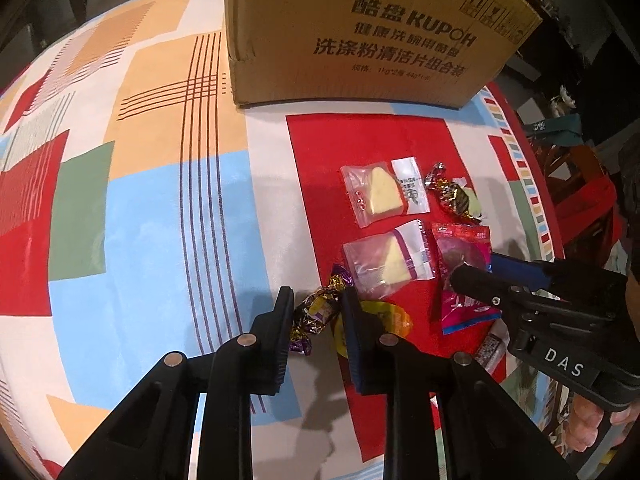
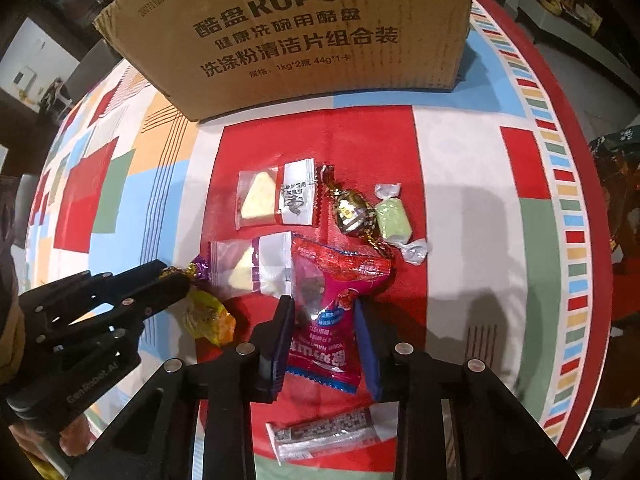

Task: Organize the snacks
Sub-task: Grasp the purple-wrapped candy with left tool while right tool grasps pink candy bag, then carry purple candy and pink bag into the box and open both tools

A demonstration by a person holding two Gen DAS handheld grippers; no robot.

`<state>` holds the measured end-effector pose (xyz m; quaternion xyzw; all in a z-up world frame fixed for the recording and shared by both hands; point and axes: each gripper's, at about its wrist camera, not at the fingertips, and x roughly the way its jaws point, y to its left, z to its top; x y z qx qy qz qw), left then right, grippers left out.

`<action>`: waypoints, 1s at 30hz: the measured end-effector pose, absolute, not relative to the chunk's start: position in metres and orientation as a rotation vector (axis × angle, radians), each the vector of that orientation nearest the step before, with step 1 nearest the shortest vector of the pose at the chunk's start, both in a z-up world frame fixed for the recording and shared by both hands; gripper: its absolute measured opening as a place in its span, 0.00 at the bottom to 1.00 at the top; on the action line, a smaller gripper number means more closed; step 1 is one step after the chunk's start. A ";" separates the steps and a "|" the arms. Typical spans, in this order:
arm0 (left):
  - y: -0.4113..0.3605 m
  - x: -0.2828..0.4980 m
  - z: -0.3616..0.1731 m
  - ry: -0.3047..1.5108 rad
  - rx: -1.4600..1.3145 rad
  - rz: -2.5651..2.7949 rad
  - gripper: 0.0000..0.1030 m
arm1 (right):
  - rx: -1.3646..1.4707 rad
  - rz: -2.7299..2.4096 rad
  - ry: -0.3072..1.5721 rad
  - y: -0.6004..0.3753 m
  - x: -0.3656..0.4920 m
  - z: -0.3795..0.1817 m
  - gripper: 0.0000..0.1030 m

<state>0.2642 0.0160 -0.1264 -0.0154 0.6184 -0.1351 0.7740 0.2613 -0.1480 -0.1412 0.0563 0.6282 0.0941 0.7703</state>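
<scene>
The purple candy [image 1: 316,312] lies on the surface [image 1: 160,208] between the fingers of the left gripper [image 1: 318,308], whose jaws stand parted around it, not yet pinching. Just right of it sits a yellow candy [image 2: 208,314]. The pink packet [image 2: 328,320] lies between the fingers of the right gripper [image 2: 326,320], also spread wide and unclenched, flanking the packet. Beyond lie two clear wedge packets [image 2: 276,200], [image 2: 256,268], a gold candy [image 2: 352,212] and a green candy [image 2: 394,220]. A grey bar [image 2: 324,432] lies nearest. A cardboard box [image 2: 304,32] stands behind.
</scene>
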 end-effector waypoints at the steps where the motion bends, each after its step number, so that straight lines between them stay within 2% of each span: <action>1: 0.015 0.262 -0.125 1.334 -0.030 -0.292 0.24 | 0.119 0.208 1.359 -0.149 0.260 -0.139 0.31; 30: -0.006 0.269 -0.013 1.096 -0.006 -0.333 0.24 | 0.082 0.291 1.123 -0.170 0.264 -0.027 0.31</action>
